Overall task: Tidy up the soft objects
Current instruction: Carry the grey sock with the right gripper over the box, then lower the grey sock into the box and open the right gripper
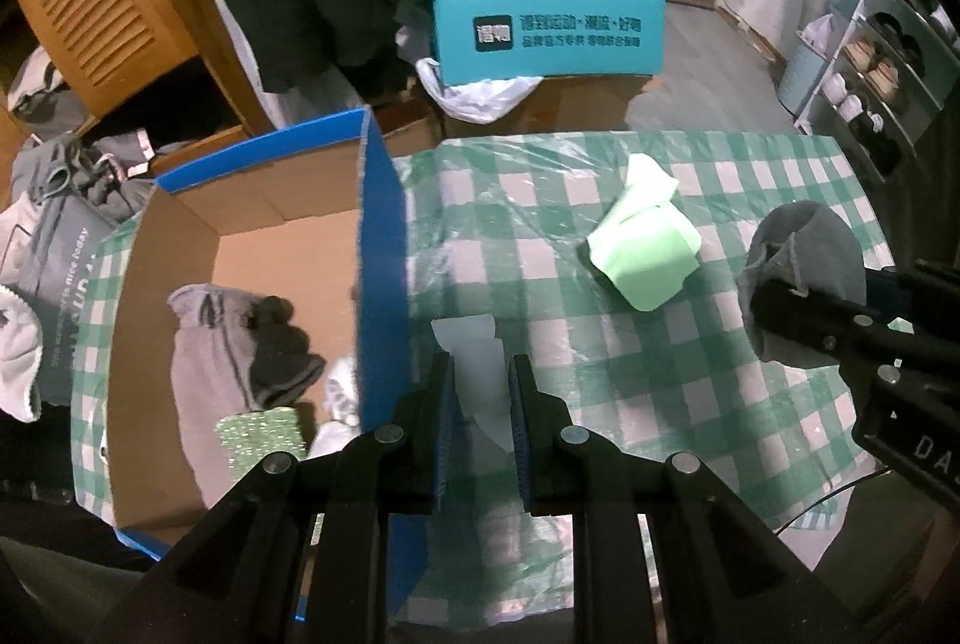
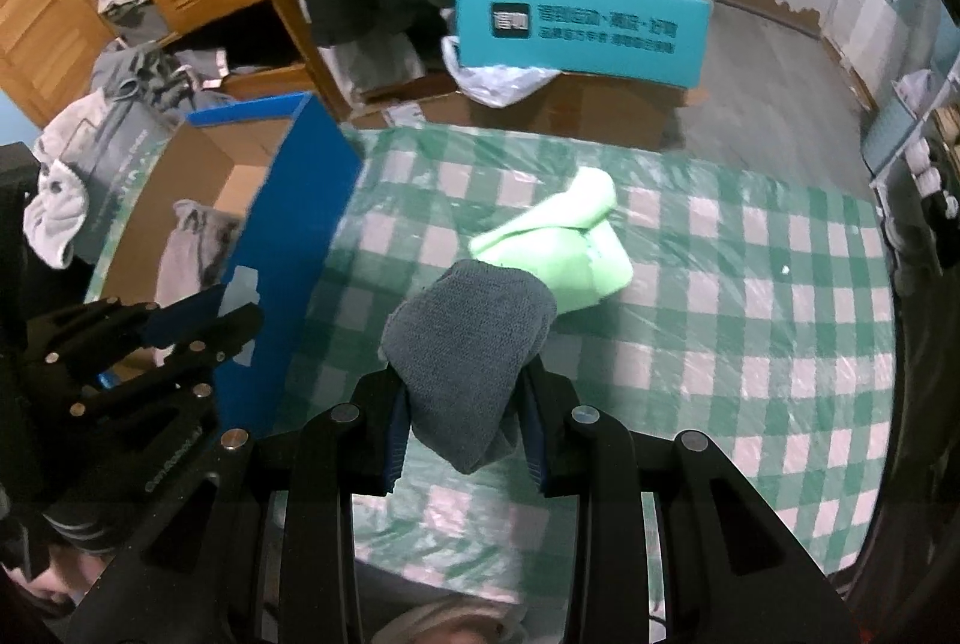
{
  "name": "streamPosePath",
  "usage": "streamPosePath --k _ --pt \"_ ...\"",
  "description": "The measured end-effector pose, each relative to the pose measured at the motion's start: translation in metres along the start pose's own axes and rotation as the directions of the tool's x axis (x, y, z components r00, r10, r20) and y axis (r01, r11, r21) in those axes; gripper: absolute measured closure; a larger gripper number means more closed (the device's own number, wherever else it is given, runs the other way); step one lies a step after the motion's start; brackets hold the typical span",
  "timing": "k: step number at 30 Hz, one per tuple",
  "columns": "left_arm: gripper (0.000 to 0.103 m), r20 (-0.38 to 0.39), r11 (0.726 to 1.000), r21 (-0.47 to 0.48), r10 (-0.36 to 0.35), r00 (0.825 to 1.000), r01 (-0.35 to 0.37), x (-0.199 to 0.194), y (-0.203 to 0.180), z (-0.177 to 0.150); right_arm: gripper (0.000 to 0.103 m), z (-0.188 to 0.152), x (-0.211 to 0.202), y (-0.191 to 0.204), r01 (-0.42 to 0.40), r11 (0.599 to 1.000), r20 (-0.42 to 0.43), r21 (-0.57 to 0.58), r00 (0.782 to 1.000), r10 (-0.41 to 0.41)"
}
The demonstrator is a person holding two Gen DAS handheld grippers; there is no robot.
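Observation:
My left gripper (image 1: 480, 374) is shut on a white sock (image 1: 477, 368), held above the checked table beside the blue box wall. In the right wrist view my right gripper (image 2: 465, 398) is shut on a rolled grey sock (image 2: 468, 344); that grey sock (image 1: 804, 254) and the right gripper (image 1: 780, 302) also show at the right edge of the left wrist view. A light green sock (image 1: 645, 242) lies on the green checked tablecloth (image 1: 690, 374); the same green sock (image 2: 564, 248) sits just beyond the grey one. The open cardboard box (image 1: 378, 254) holds grey and dark socks (image 1: 240, 344).
A teal sign (image 1: 549, 32) stands behind the table on cardboard, with a plastic bag below it. Dark clothes hang at the back, a wooden louvred cabinet (image 1: 102, 20) at the left, piled clothes beside the box, and shoe shelves (image 1: 870, 74) at the right.

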State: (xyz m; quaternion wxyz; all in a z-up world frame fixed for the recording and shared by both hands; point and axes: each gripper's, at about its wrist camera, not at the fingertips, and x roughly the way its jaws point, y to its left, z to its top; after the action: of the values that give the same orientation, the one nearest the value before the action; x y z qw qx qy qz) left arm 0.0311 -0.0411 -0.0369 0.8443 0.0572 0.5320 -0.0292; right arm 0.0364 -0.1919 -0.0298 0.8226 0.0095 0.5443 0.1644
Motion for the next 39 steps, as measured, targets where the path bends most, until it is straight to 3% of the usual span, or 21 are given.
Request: streamPosePath --k 14,39 --pt "0.085 0.037 0.999 -0.041 0.034 0.999 -0.032 -0.018 0.039 -0.013 0.073 0.014 0.005 0.052 -0.056 0.996 0.000 -0.074 0.998 0.056" --pt "0.085 0.013 0.979 -0.185 0.090 0.996 -0.086 -0.013 0.133 -0.034 0.073 0.037 0.041 0.145 -0.105 0.975 -0.056 -0.194 0.994 0.096"
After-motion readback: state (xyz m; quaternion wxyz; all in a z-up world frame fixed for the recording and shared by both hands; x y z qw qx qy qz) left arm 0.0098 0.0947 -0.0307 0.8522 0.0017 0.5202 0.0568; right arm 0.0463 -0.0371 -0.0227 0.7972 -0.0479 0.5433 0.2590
